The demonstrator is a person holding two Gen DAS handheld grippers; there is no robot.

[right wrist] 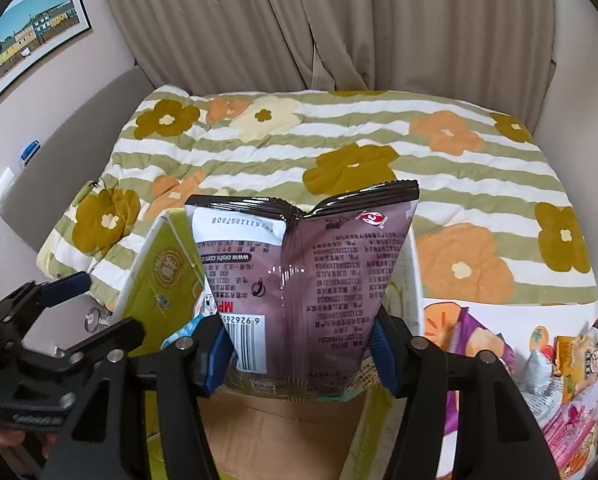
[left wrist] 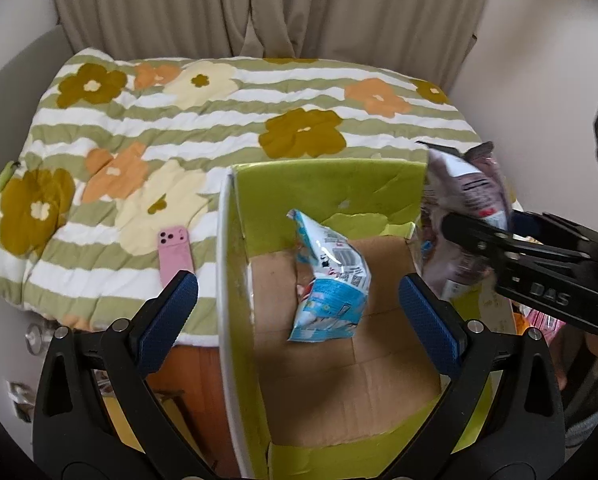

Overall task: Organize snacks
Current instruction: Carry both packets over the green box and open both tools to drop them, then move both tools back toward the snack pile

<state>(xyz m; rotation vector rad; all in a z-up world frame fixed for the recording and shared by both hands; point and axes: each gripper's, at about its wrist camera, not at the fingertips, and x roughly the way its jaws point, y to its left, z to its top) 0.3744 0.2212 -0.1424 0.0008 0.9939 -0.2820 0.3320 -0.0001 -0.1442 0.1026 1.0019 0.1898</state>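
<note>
Right gripper [right wrist: 301, 354] is clamped on the purple bag [right wrist: 307, 280], held upright at the box's [left wrist: 319, 188] right wall with the open floor lying leftward and below, while the left gripper [left wrist: 297, 320] hovers spread wide over the blue packet [left wrist: 331, 280] inside.

Green-striped floral quilt [left wrist: 235, 120] — mauve snack bag [right wrist: 311, 280].

Open cardboard box [left wrist: 235, 240], green outside, brown floor. Blue-and-white snack packet [left wrist: 331, 280] lies crumpled on the box floor toward its far wall. Mauve snack bag [right wrist: 311, 280], back panel and barcode showing, is upright above the box's right edge.
</note>
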